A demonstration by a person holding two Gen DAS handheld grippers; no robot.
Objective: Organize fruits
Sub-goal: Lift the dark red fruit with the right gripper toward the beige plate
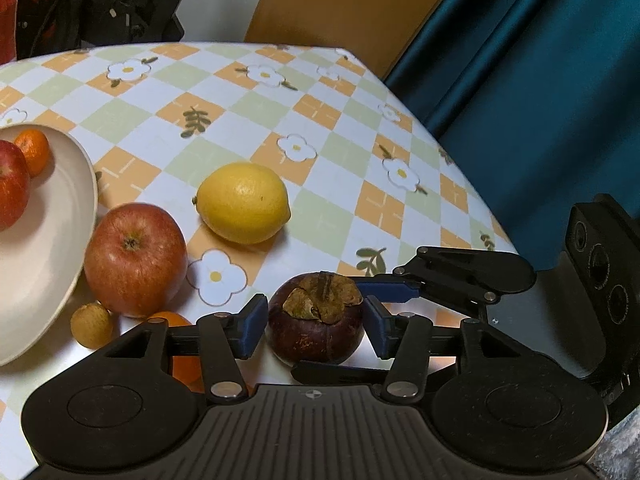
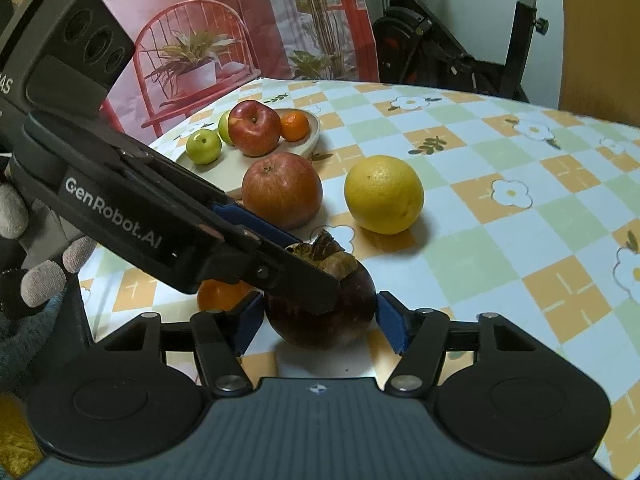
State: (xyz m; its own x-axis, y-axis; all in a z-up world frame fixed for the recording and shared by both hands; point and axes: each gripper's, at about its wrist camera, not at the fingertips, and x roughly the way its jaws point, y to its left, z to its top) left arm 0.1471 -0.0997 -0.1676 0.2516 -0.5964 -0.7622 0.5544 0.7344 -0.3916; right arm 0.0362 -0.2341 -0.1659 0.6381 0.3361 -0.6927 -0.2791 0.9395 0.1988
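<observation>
Evidently, the mangosteen [image 1: 316, 332] is bracketed by both tools at once while it stands on the table [image 1: 340, 120], close to the near edge and not far from the right edge. The pads of the left gripper [image 1: 316, 326] are set right at the fruit's flanks, but whether they press or merely touch cannot be told. The right gripper [image 2: 322, 322] is released, with a thin gap seen at either pad. The crossed approach is judged the chief hazard. One finger of the left tool is laid across the fruit's crown in the right wrist view, so if either tool is lifted or clenched without the other being cleared, the fingers may be knocked together and the round fruit flicked out. Once loose, it could be sent rolling toward the near edge and lost to the floor. A glancing grip on the smooth, curved rind may also let it be squeezed out sideways. The orange [image 1: 184, 368], partly hidden beneath the left tool, and the longan [image 1: 91, 325] just beside the apple [image 1: 134, 260] could be nudged by a careless swing toward the plate [image 1: 60, 240] at the left edge. The lemon [image 1: 244, 202] sits farther in and is less exposed.
</observation>
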